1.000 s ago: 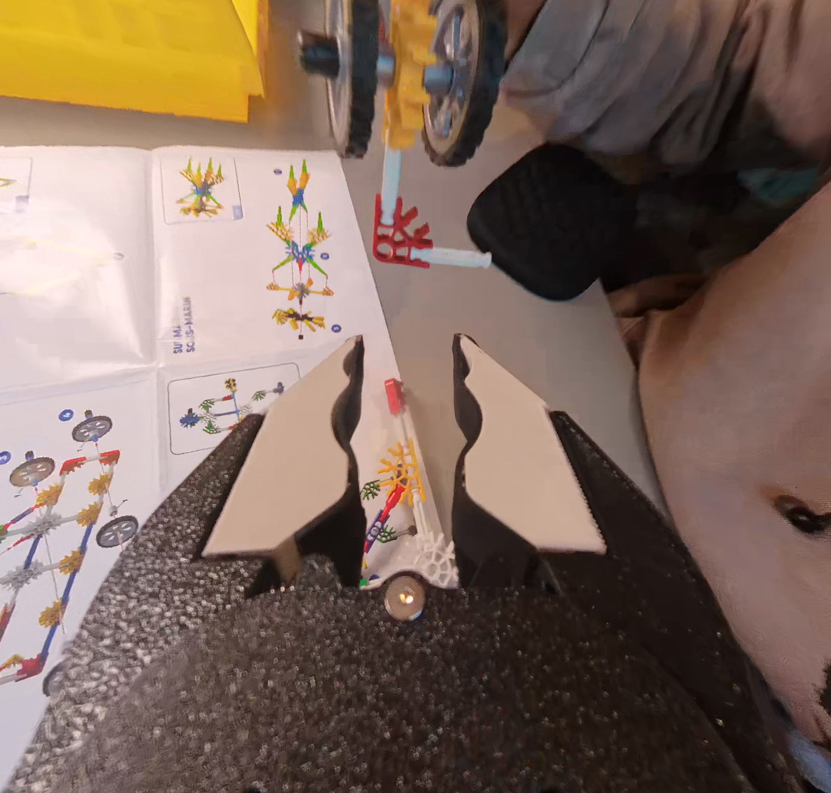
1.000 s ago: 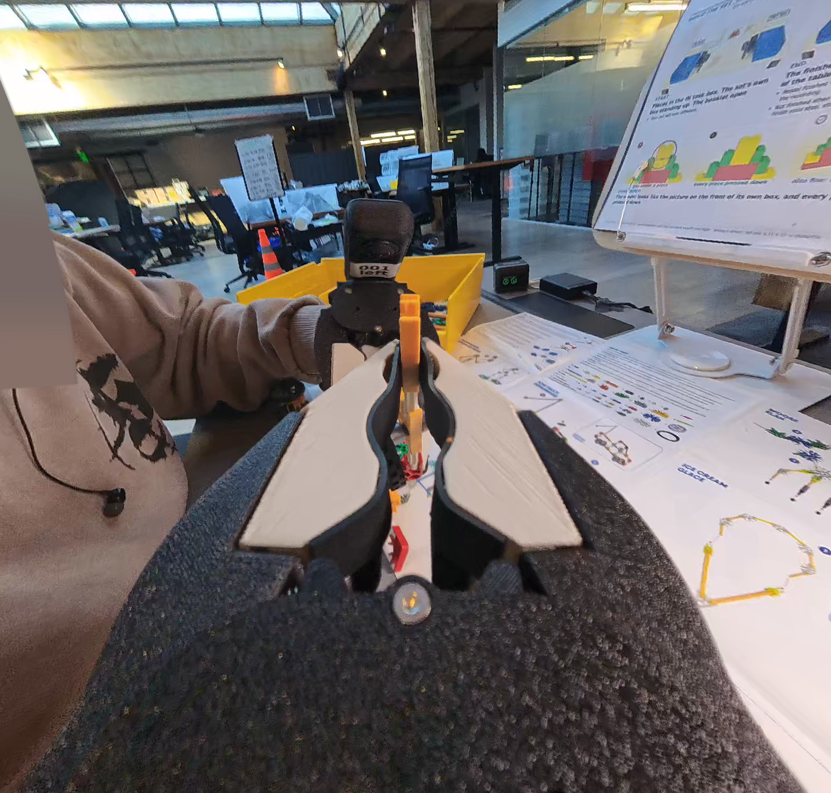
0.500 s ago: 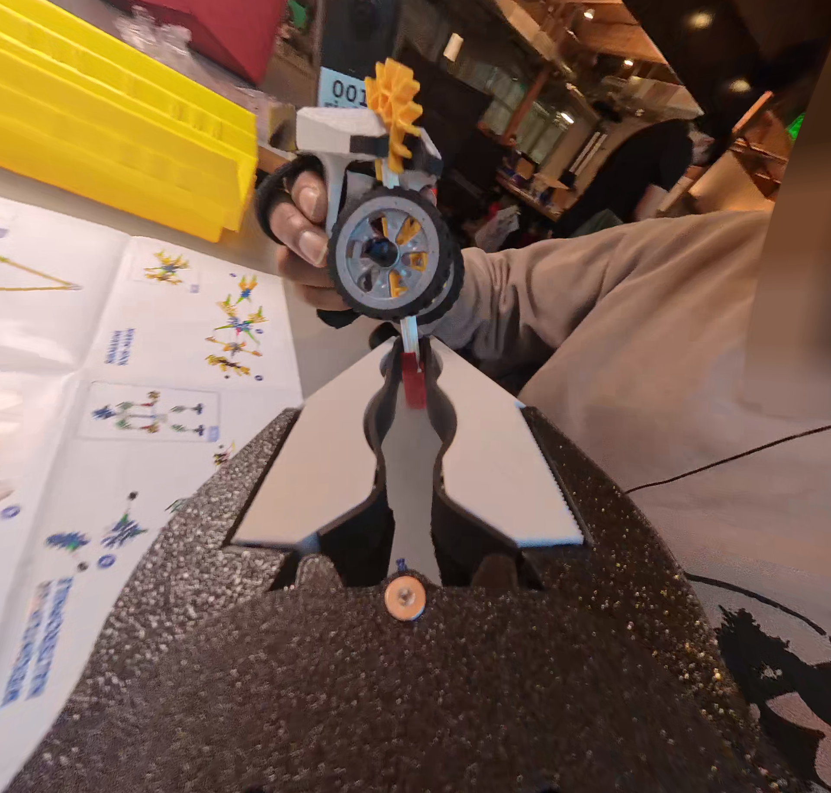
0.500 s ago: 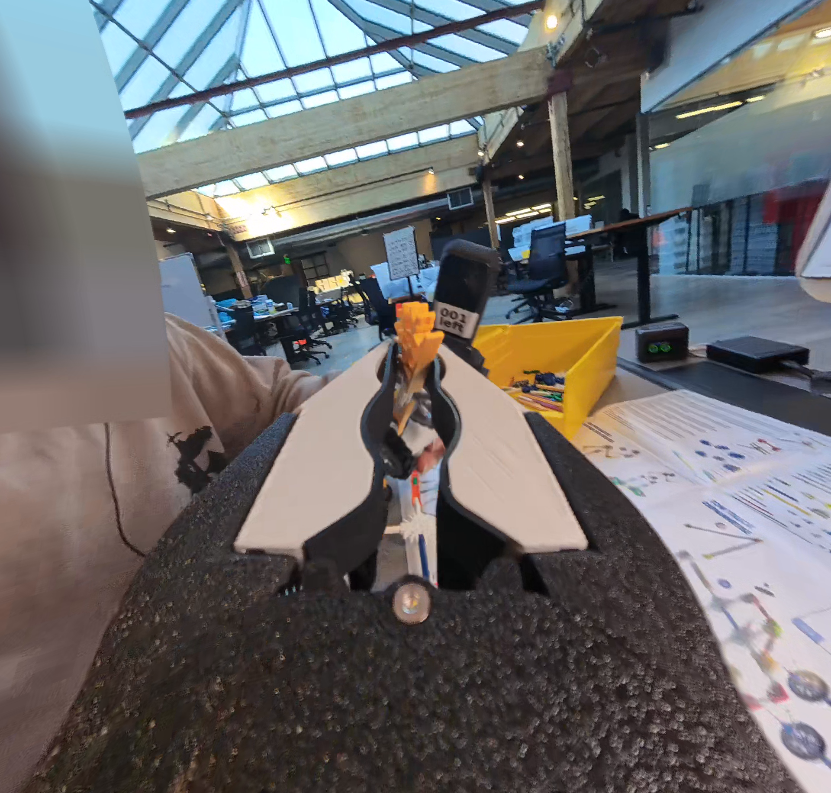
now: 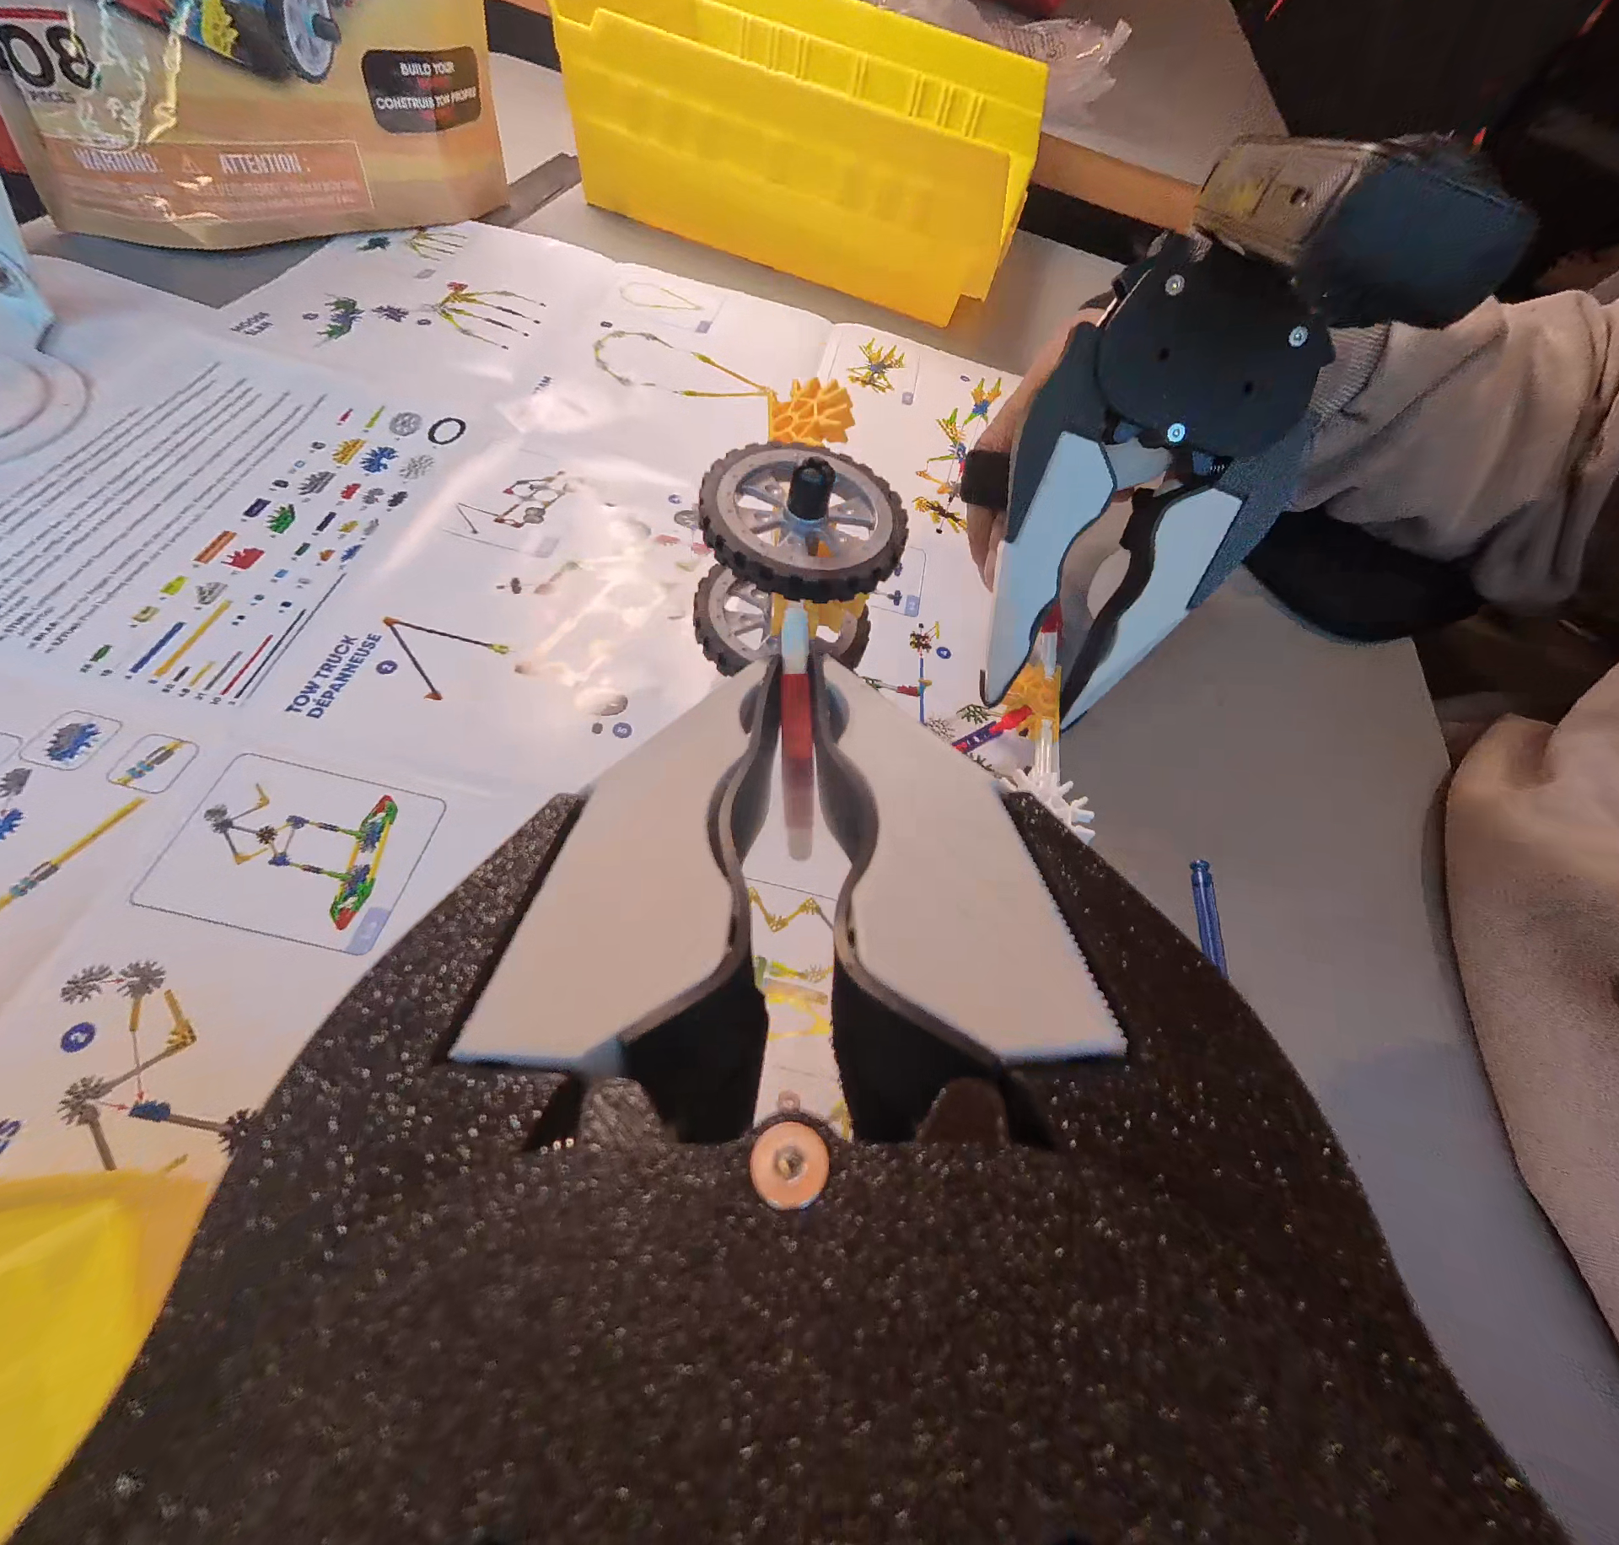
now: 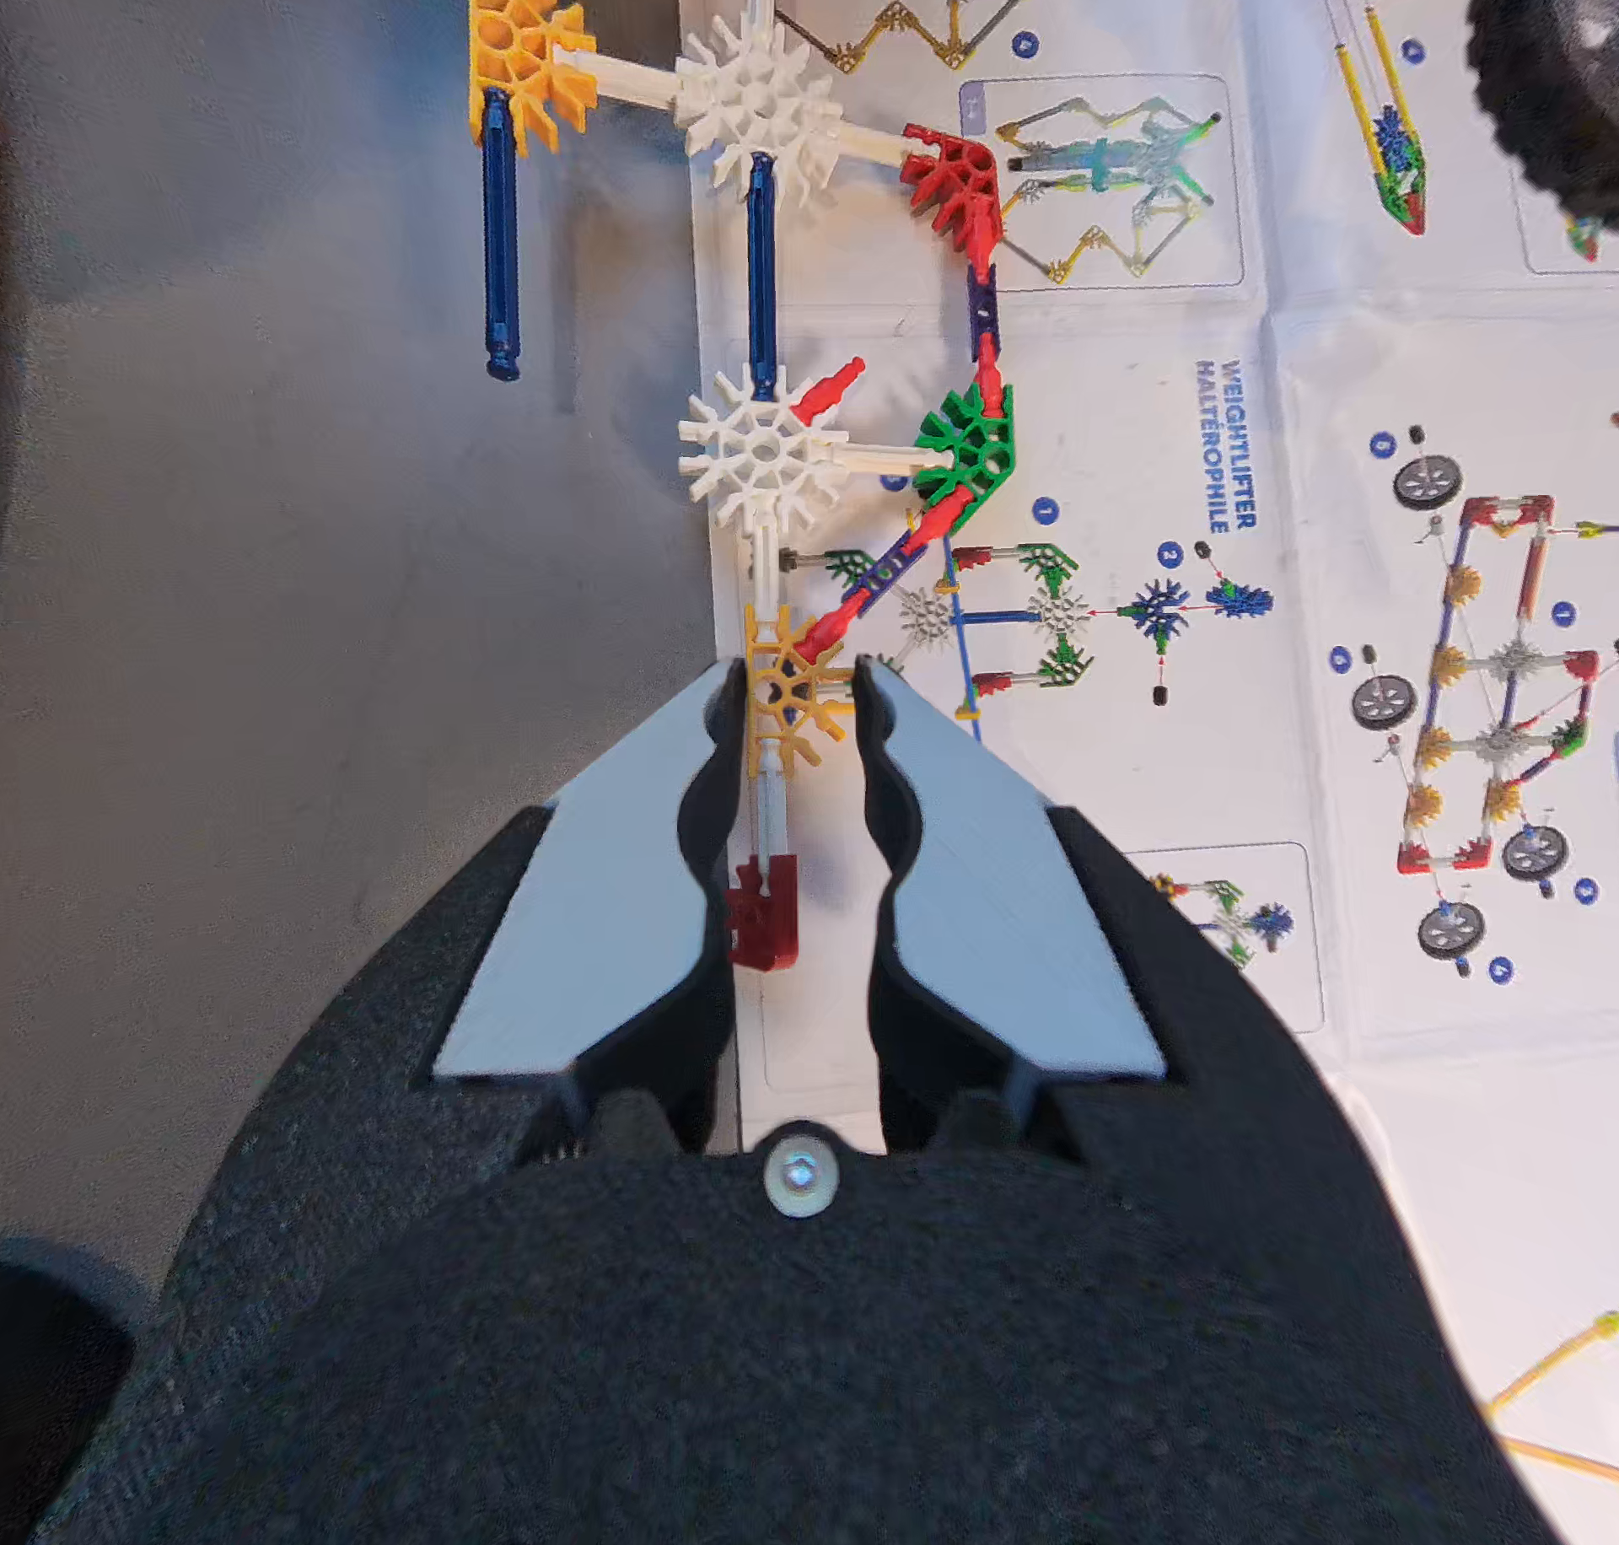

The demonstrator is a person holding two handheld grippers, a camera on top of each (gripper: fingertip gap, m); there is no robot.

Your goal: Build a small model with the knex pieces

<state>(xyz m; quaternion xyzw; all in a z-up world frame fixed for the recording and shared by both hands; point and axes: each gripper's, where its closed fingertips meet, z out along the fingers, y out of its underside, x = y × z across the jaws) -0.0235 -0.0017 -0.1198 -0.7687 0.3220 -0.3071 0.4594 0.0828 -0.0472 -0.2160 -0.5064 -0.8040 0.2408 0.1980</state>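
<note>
Red and white plastic shows between the fingers of the left tool [image 5: 793, 679], which is clenched on the rod [image 5: 795, 741] of a small wheel piece [image 5: 802, 522]: two grey-spoked wheels with black tyres, one above the other, on a yellow connector, held up over the instruction sheet [image 5: 368, 557] spread across the worktop [image 5: 1244, 802]. An orange connector [image 5: 810, 412] shows just beyond the upper wheel. To the right, the right tool [image 5: 1038, 697] points down at the sheet's edge, a hand [image 5: 999, 495] behind it. In the right wrist view its jaws stand apart on either side of a yellow connector [image 6: 788, 697], the left tip touching or nearly touching it, the right tip just beside it; whether they grip it cannot be told. That connector belongs to a flat frame [image 6: 762, 451] of white, red, green and blue pieces lying half on the sheet, half on bare grey worktop, with a dark red clip [image 6: 762, 916] on a white rod between the fingers. A yellow bin [image 5: 806, 118] and a printed bag [image 5: 254, 75] stand at the far side.
</note>
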